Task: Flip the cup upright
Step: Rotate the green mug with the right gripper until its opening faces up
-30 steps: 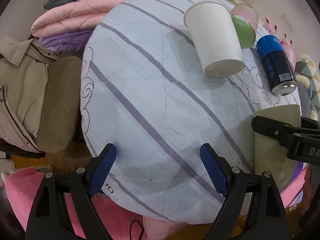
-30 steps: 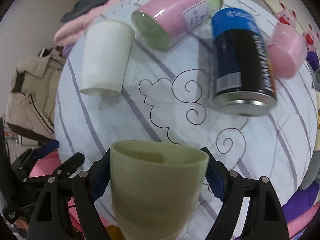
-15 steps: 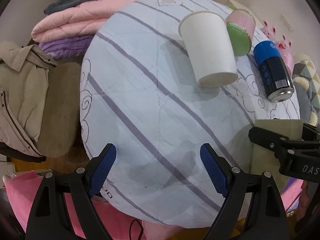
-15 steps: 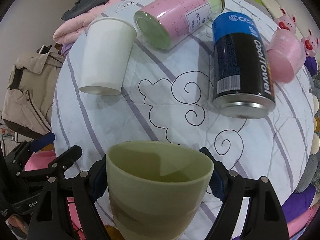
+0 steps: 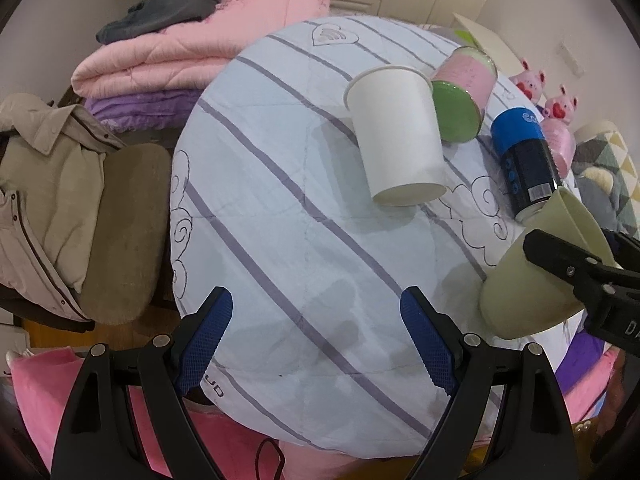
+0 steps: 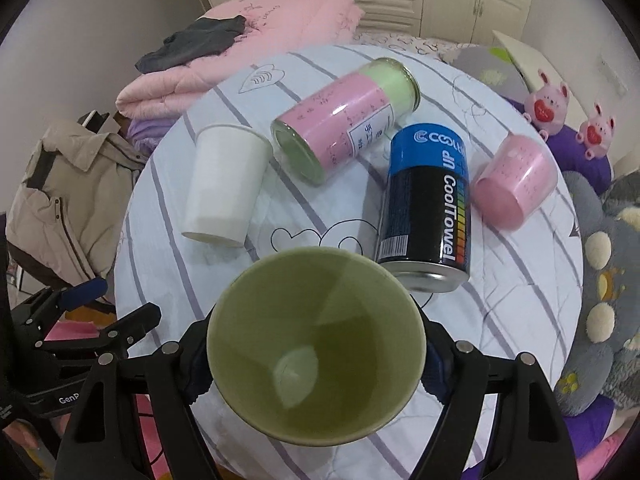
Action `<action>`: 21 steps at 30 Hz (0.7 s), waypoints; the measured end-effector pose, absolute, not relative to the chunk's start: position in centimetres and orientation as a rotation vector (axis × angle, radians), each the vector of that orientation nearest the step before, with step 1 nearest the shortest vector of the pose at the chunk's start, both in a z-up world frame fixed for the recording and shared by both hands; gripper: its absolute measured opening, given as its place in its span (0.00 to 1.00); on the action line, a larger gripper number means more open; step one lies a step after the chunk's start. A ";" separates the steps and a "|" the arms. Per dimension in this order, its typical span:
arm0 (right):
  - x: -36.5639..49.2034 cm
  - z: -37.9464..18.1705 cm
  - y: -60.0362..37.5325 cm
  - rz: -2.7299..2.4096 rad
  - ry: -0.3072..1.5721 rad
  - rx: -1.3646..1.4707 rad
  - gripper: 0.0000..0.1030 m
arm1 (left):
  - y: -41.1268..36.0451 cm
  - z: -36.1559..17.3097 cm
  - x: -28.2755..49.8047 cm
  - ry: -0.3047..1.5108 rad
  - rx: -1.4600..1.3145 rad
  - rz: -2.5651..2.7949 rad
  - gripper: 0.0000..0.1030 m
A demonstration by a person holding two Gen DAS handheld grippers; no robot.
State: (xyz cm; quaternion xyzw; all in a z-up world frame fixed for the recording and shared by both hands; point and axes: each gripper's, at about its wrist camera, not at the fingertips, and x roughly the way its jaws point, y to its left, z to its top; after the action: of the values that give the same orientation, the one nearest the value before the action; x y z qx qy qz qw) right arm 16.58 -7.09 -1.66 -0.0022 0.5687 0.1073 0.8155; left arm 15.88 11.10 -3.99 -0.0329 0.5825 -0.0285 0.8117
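My right gripper (image 6: pixel 316 364) is shut on a pale green cup (image 6: pixel 316 344), held above the near edge of the round table (image 6: pixel 520 280). The cup is tilted with its open mouth toward the right wrist camera, so I see its inside and bottom. In the left wrist view the same cup (image 5: pixel 532 280) shows at the right, leaning, with the right gripper's black arm across it. My left gripper (image 5: pixel 316 340) is open and empty over the table's near edge (image 5: pixel 280 240).
A white paper cup (image 6: pixel 224 188), a pink-and-green canister (image 6: pixel 344 120), a blue-black CoolTowel can (image 6: pixel 428 208) and a pink cup (image 6: pixel 516 184) lie on the table. A chair with a beige jacket (image 5: pixel 44 192) stands left. Folded pink quilts (image 5: pixel 200 36) lie behind.
The right gripper has tipped the green cup so its mouth now faces the camera. Both grippers have drawn back and up from the table.
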 end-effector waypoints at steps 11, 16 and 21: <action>14.6 -2.4 -5.4 0.222 1.203 -0.045 0.79 | 10.6 -3.2 14.5 1.221 -0.051 -0.053 0.85; 13.7 -1.9 -5.5 0.207 1.217 -0.047 0.79 | 10.2 -2.7 13.7 1.200 -0.038 -0.051 0.85; 13.2 -1.3 -5.8 0.196 1.196 -0.056 0.80 | 10.0 -2.4 13.3 1.192 -0.031 -0.049 0.85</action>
State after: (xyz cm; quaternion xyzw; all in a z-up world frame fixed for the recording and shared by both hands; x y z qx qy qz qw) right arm 13.16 -5.82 -1.25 -0.0263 0.5620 0.0919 0.8216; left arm 13.28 9.98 -2.36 -0.0145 0.5612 -0.0230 0.8273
